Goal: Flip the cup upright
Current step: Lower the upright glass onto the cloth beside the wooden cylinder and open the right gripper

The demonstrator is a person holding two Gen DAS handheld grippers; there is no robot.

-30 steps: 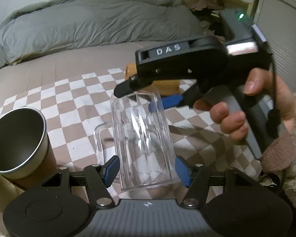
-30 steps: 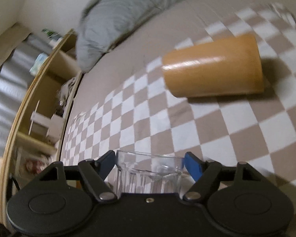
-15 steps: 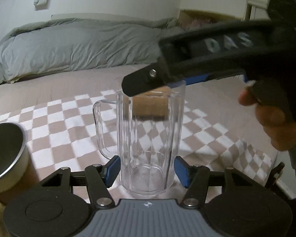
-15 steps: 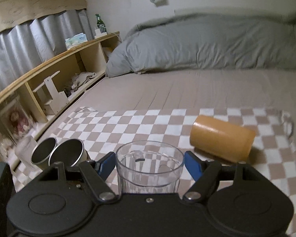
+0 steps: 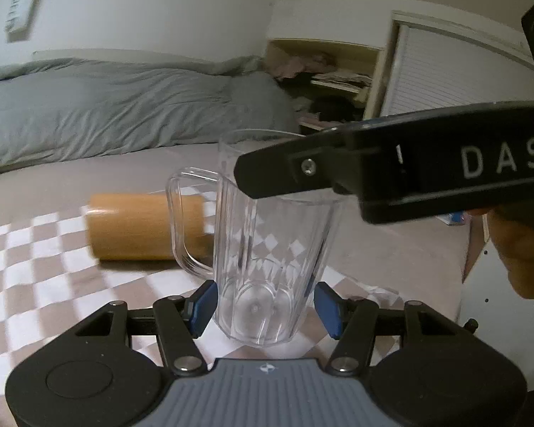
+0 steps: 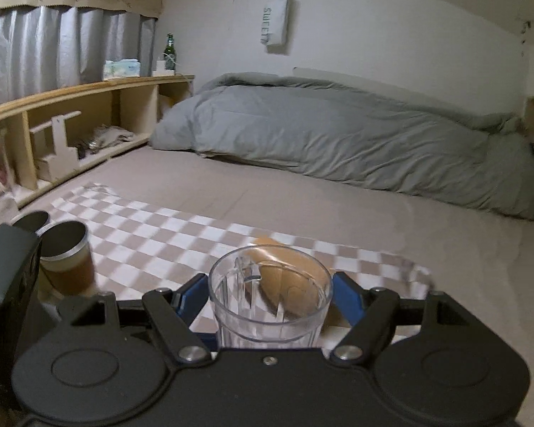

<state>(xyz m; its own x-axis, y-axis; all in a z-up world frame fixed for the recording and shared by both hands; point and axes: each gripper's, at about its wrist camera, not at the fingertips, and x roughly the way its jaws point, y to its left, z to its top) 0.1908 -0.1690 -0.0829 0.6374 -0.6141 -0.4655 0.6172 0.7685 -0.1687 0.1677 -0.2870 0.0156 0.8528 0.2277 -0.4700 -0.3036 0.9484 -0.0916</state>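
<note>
A clear plastic mug (image 5: pixel 267 249) with a handle stands upright, mouth up, between both grippers. My left gripper (image 5: pixel 265 307) has its blue pads at the mug's base, close to or touching the wall. My right gripper (image 6: pixel 270 295) has its blue pads at the mug's rim (image 6: pixel 270 281); its black body crosses the left wrist view (image 5: pixel 391 174) above the mug. Whether the mug rests on the checkered cloth (image 5: pixel 35 267) or hangs just above it, I cannot tell.
A tan cup (image 5: pixel 131 227) lies on its side behind the mug. Two metal cups (image 6: pixel 66 245) stand upright at the left on the cloth. A grey duvet (image 6: pixel 338 135) lies at the back, wooden shelves (image 6: pixel 71 124) along the left.
The mug has turned from mouth-down to upright. Both grippers have swung level with it and stayed at its sides.
</note>
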